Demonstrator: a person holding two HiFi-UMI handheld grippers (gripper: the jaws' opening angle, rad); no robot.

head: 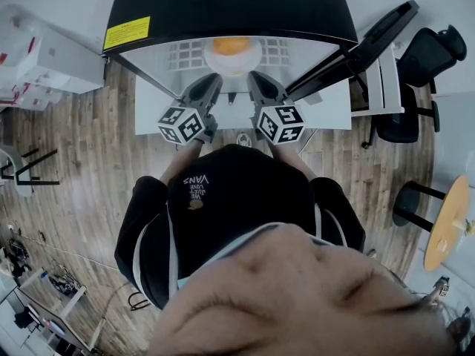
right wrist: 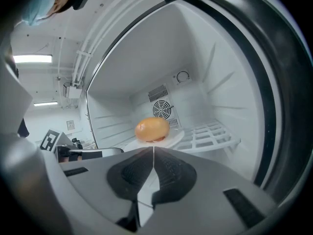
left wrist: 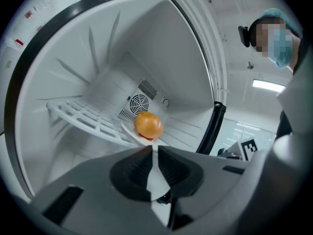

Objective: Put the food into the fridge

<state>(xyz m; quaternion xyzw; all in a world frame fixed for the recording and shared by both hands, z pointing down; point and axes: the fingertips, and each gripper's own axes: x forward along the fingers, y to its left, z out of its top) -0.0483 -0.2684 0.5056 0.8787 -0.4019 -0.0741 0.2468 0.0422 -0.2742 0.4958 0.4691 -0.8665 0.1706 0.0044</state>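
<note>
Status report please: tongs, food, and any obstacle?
Left tongs and right tongs shut, empty, near plate rim. Bun on plate, on fridge shelf. Door open; nothing blocking.

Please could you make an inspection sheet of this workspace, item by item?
Surface: white wire shelf inside the open fridge.
Job's things: bun on a white plate, at the shelf's front.
Clutter: nothing seen in the fridge; white boxes left of it.
Grippers: left gripper and right gripper shut, tips at the plate's near rim; a pinch is not clear.
Cables: nothing seen near the fridge.
Surroundings: wood floor, black office chair, round wooden table.
</note>
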